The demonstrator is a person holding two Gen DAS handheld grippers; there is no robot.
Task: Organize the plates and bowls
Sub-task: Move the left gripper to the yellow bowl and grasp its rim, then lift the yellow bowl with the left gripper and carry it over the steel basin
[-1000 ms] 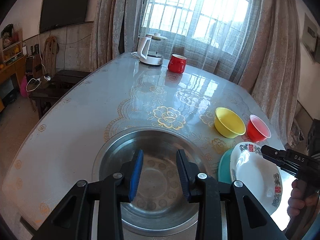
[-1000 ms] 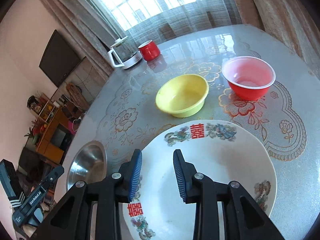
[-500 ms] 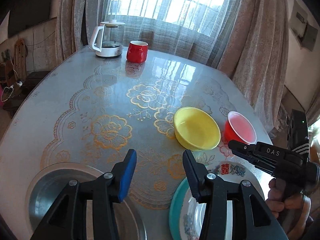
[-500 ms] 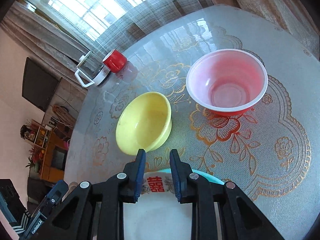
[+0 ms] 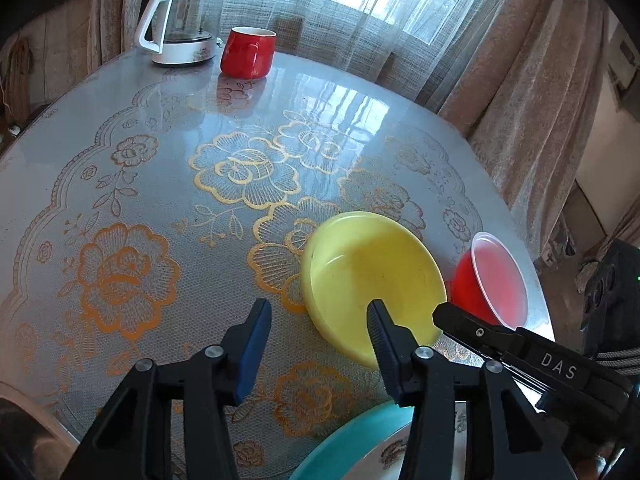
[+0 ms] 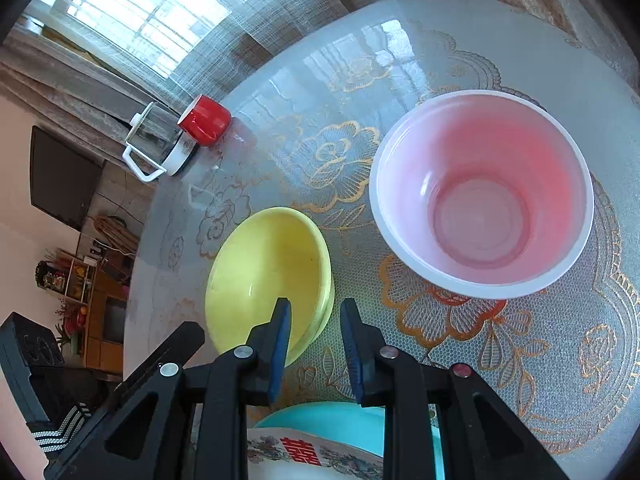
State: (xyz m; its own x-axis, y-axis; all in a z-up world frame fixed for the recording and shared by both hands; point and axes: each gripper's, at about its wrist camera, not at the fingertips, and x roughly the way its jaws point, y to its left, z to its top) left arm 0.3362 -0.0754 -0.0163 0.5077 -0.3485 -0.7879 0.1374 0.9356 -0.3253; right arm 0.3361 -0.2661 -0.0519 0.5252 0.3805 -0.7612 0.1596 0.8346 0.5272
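A yellow bowl (image 5: 372,276) (image 6: 268,276) stands on the table beside a red bowl with a pale inside (image 5: 496,280) (image 6: 480,192). My left gripper (image 5: 320,324) is open and empty, its right finger over the yellow bowl's near rim. My right gripper (image 6: 314,332) is open and empty, its jaws on either side of the yellow bowl's near right rim, which passes behind the left finger; I cannot tell if they touch it. It also shows in the left wrist view (image 5: 460,320). A white patterned plate (image 6: 312,456) lies on a teal plate (image 6: 340,420) (image 5: 360,436) below both grippers.
A red mug (image 5: 248,54) (image 6: 206,120) and a glass kettle (image 5: 184,20) (image 6: 160,148) stand at the table's far edge by the curtained window. A steel basin's rim (image 5: 24,412) shows at the lower left. The table (image 5: 160,140) has a lace-patterned cover.
Both grippers have moved forward from the plates and basin toward the yellow bowl. The right gripper's jaws have narrowed since a second ago.
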